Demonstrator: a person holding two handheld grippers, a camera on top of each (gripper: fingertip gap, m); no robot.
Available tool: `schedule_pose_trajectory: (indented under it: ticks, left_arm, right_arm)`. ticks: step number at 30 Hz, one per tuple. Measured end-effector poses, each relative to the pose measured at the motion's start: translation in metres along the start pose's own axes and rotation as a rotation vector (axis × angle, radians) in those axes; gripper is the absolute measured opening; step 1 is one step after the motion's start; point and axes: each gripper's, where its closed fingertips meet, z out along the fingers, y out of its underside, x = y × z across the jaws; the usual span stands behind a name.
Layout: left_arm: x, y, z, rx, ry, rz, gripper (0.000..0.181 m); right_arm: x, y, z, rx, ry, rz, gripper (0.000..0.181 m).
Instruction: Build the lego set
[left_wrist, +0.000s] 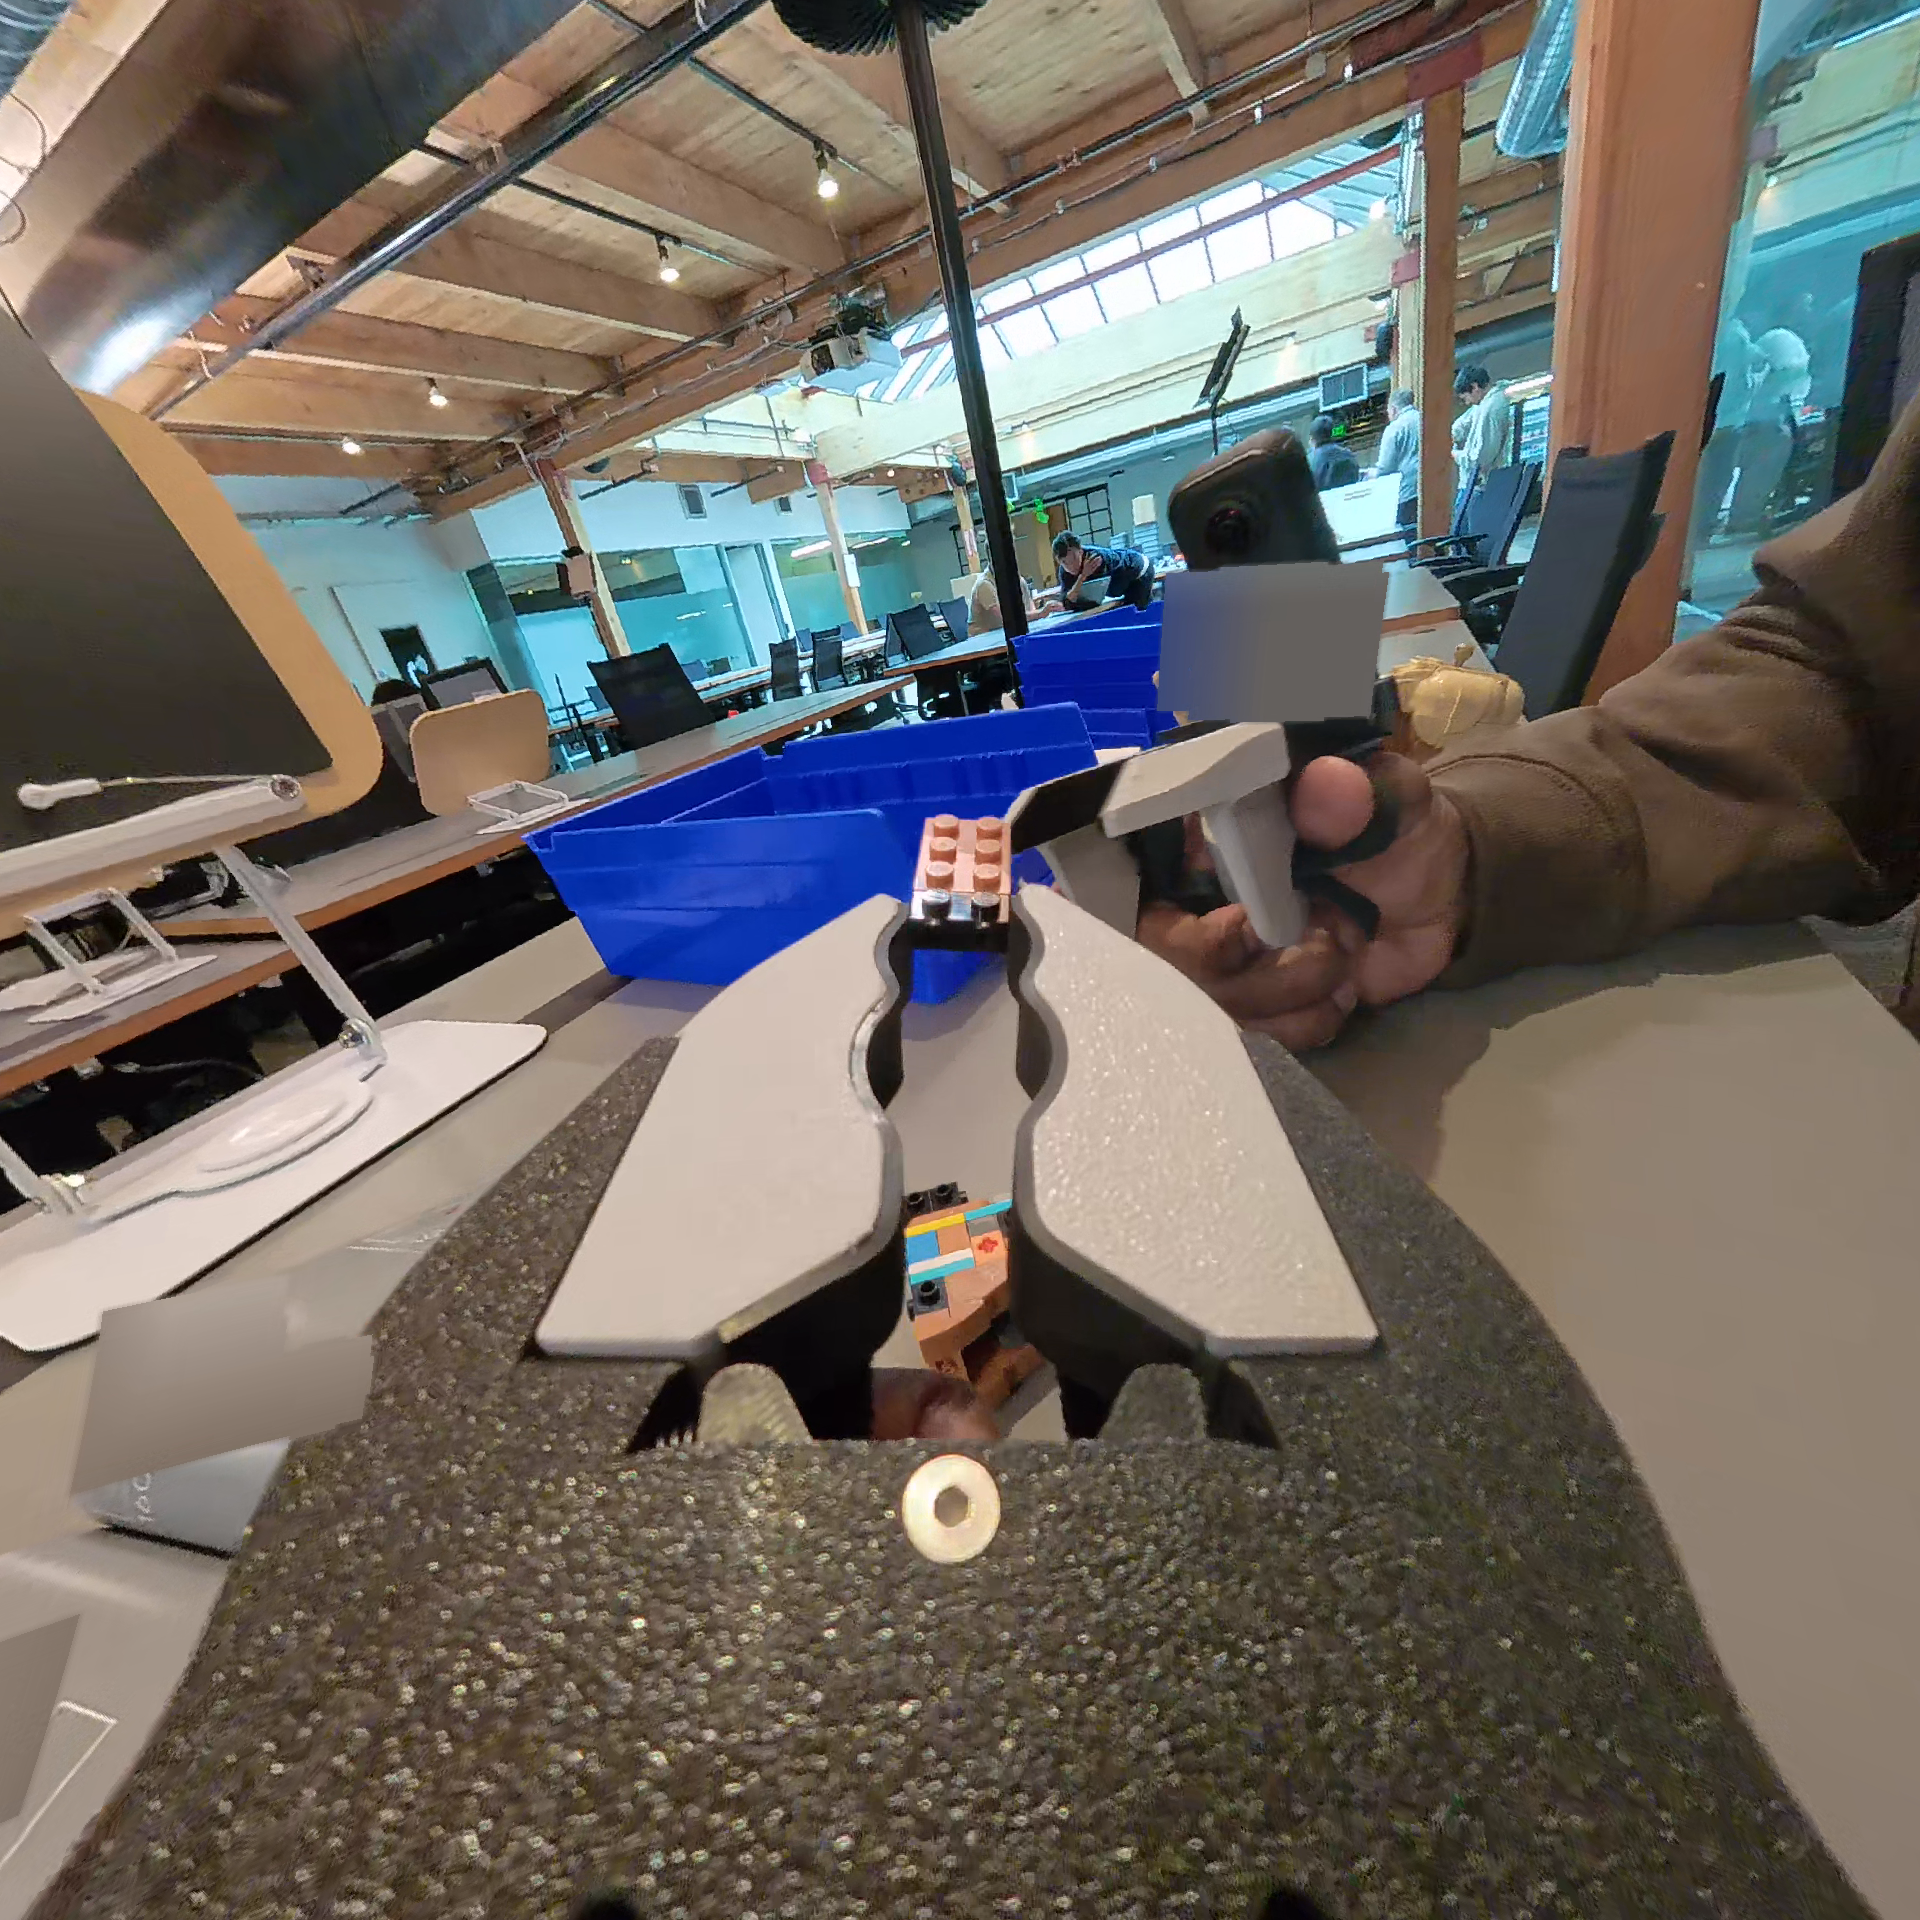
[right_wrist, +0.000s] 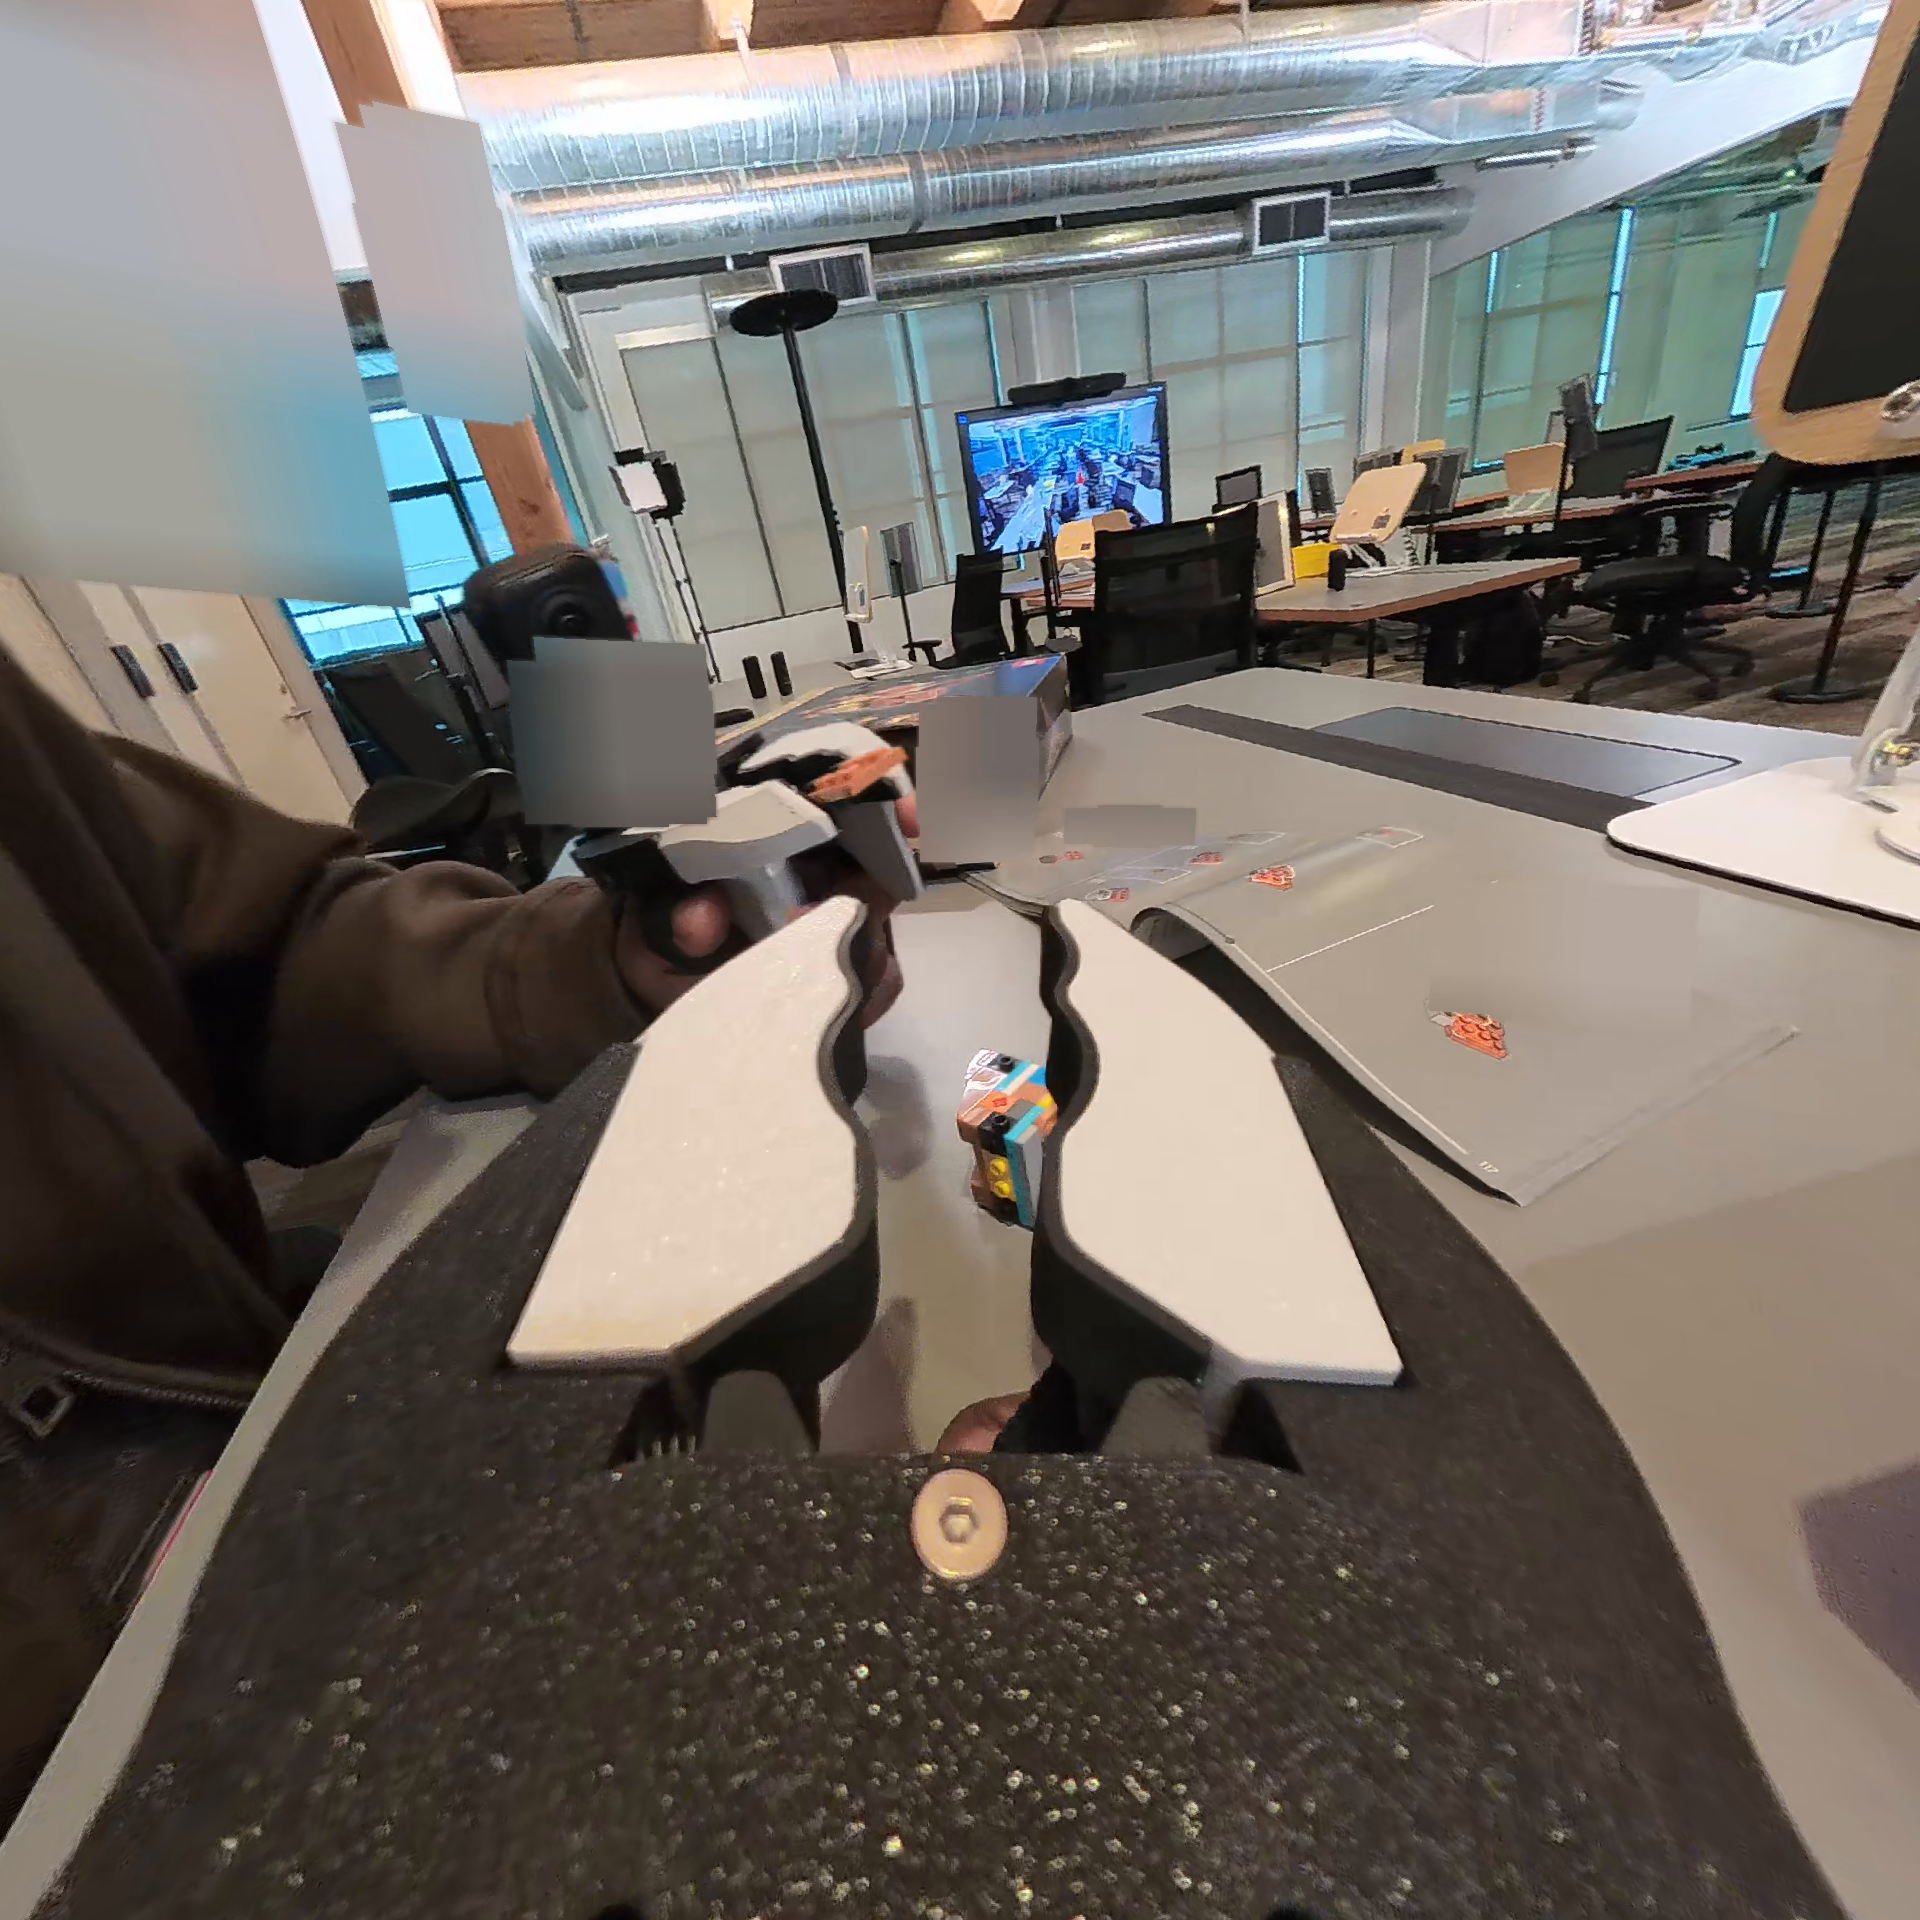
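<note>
My left gripper (left_wrist: 958, 914) is shut on a small lego piece (left_wrist: 964, 873), a brown studded plate on a black one, held above the table. It also shows in the right wrist view (right_wrist: 852, 774), far left, in a person's hand. A partly built lego model (left_wrist: 956, 1273) in brown, blue, yellow and black lies on the grey table (left_wrist: 1558, 1195) below my left fingers. In the right wrist view the model (right_wrist: 1006, 1127) lies between my right fingers. My right gripper (right_wrist: 951, 920) is open and empty above it. It also shows in the left wrist view (left_wrist: 1039, 821), at right.
Blue plastic bins (left_wrist: 727, 883) stand behind the held piece. An open instruction booklet (right_wrist: 1455, 997) lies right of the model, with the lego box (right_wrist: 935, 696) beyond it. A white monitor stand (left_wrist: 260, 1122) sits at the left. A sleeved arm (left_wrist: 1683, 790) reaches in from the right. The tips of one gripper are about 6 centimetres away from the tips of the other.
</note>
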Motion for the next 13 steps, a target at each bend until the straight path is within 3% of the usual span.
schedule_pose_trajectory:
  ticks: [13]
  left_arm:
    - [-0.0027,0.0015,-0.0005,0.003,0.006,-0.036,0.017]
  right_arm:
    - [0.0106,0.0006,0.0026,-0.003,0.024,0.059,0.03]
